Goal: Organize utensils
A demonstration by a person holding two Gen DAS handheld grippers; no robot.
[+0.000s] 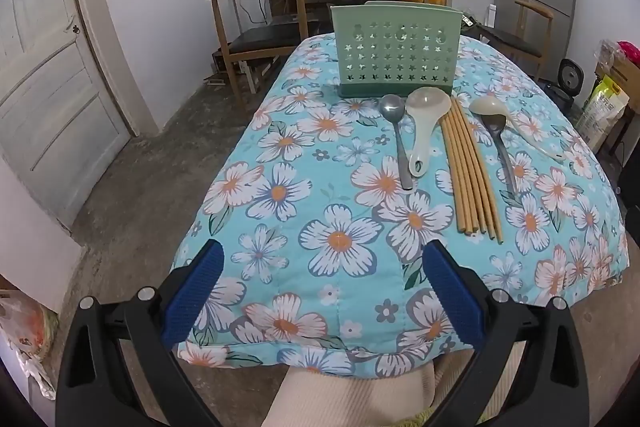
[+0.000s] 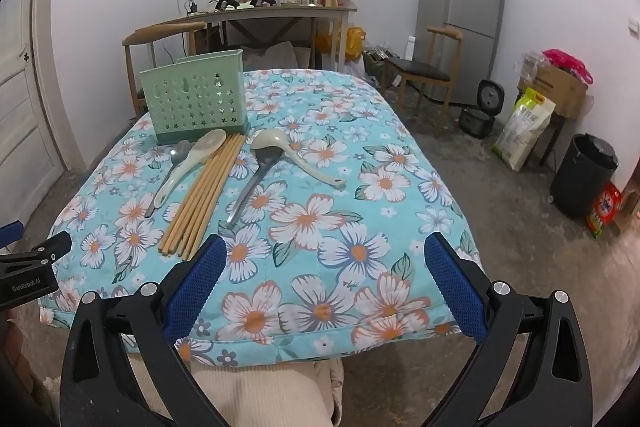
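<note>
A green perforated utensil holder (image 1: 394,55) (image 2: 197,97) stands upright at the far side of the floral-covered table (image 1: 320,235) (image 2: 360,131). In front of it lie a metal spoon (image 1: 396,135) (image 2: 176,157), a cream rice paddle (image 1: 420,123) (image 2: 192,163), a bundle of wooden chopsticks (image 1: 472,167) (image 2: 204,191), a dark metal spoon (image 1: 500,147) (image 2: 252,179) and a cream ladle (image 1: 516,123) (image 2: 296,157). My left gripper (image 1: 322,267) hovers open over the near edge with nothing between its blue pads. My right gripper (image 2: 322,263) is open too, just right of the chopstick ends.
Wooden chairs (image 1: 256,23) (image 2: 424,75) stand beyond the table, with a cluttered desk (image 2: 280,11) and a grey fridge (image 2: 460,15) behind. A black bin (image 2: 584,175) and bags sit on the floor at right. A door (image 1: 48,87) is at left. A person's knee (image 2: 256,395) is below.
</note>
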